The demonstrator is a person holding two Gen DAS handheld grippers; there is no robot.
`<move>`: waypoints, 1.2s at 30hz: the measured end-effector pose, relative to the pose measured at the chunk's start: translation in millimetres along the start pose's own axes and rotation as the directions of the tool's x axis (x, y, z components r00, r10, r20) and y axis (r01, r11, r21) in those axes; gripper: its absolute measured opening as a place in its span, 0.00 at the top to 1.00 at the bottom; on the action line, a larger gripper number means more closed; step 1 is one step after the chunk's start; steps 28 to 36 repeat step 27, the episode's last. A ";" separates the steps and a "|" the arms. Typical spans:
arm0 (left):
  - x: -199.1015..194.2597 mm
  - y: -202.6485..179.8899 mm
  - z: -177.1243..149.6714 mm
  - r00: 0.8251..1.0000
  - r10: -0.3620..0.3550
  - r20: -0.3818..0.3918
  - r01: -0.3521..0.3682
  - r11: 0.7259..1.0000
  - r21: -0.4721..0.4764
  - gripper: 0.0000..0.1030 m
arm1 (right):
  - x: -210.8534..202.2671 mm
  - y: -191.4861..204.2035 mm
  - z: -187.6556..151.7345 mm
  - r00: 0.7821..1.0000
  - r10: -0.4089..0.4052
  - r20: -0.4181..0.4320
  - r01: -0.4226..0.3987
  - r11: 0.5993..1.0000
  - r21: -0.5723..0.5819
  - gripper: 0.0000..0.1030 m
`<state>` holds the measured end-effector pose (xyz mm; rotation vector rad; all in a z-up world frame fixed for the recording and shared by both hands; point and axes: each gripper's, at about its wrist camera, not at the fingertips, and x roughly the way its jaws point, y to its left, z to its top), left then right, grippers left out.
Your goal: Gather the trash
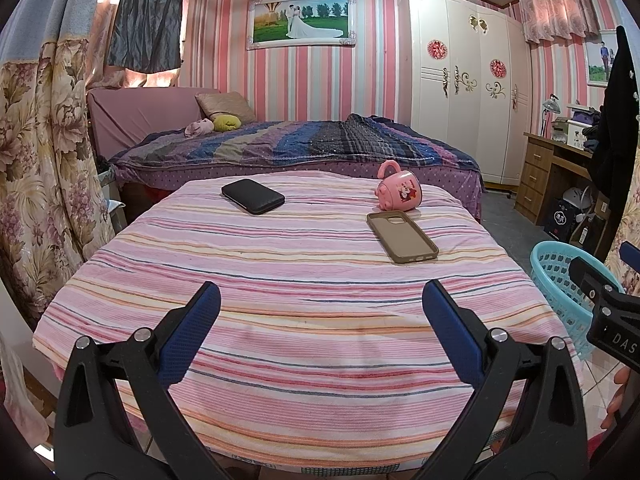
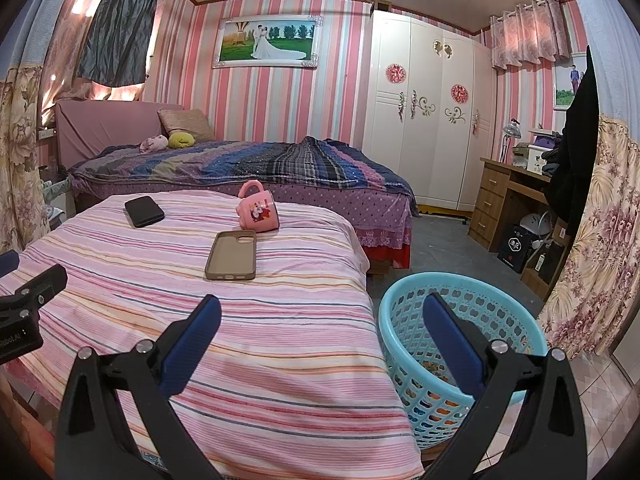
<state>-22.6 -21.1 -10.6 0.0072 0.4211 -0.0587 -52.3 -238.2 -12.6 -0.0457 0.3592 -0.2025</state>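
Note:
A table with a pink striped cloth (image 1: 304, 312) (image 2: 240, 320) holds a black phone-like case (image 1: 253, 196) (image 2: 144, 211), a tan phone case (image 1: 402, 236) (image 2: 232, 255) and a pink mug lying on its side (image 1: 398, 192) (image 2: 259, 208). A light blue plastic basket (image 2: 404, 320) (image 1: 560, 280) stands on the floor right of the table, with small bits at its bottom. My left gripper (image 1: 320, 300) is open and empty above the table's near part. My right gripper (image 2: 322, 312) is open and empty over the table's right edge and the basket.
A bed (image 1: 296, 148) with a striped quilt stands behind the table. A white wardrobe (image 1: 464, 88) and a wooden desk (image 1: 548, 168) are at the right. Floral curtains (image 1: 36, 160) hang at the left and a dark garment (image 2: 576, 140) at the right.

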 end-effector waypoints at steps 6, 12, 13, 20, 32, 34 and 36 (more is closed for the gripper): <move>0.3 0.4 0.0 1.000 0.000 0.001 0.000 1.000 0.005 0.05 | 0.3 0.5 0.1 1.000 0.000 0.001 0.000 1.000 -0.001 0.04; 0.3 0.2 -0.1 1.000 0.000 0.000 0.000 1.000 0.005 0.05 | 0.5 0.6 0.0 1.000 -0.001 0.000 0.001 1.000 -0.001 0.04; 0.7 0.8 -0.1 1.000 -0.001 0.001 0.001 1.000 0.005 0.05 | 0.3 0.6 0.1 1.000 -0.001 0.000 0.001 1.000 -0.001 0.04; 1.5 1.5 -0.3 1.000 -0.008 -0.010 0.008 1.000 -0.001 0.05 | 0.4 -0.3 0.3 1.000 -0.001 -0.001 0.001 1.000 -0.002 0.04; 2.8 4.5 -0.7 1.000 -0.015 -0.020 0.015 1.000 -0.010 0.05 | -0.3 -2.6 -0.1 1.000 -0.003 0.000 0.003 1.000 -0.003 0.04; 2.8 4.5 -0.7 1.000 -0.015 -0.020 0.015 1.000 -0.010 0.05 | -0.3 -2.6 -0.1 1.000 -0.003 0.000 0.003 1.000 -0.003 0.04; 2.8 4.5 -0.7 1.000 -0.015 -0.020 0.015 1.000 -0.010 0.05 | -0.3 -2.6 -0.1 1.000 -0.003 0.000 0.003 1.000 -0.003 0.04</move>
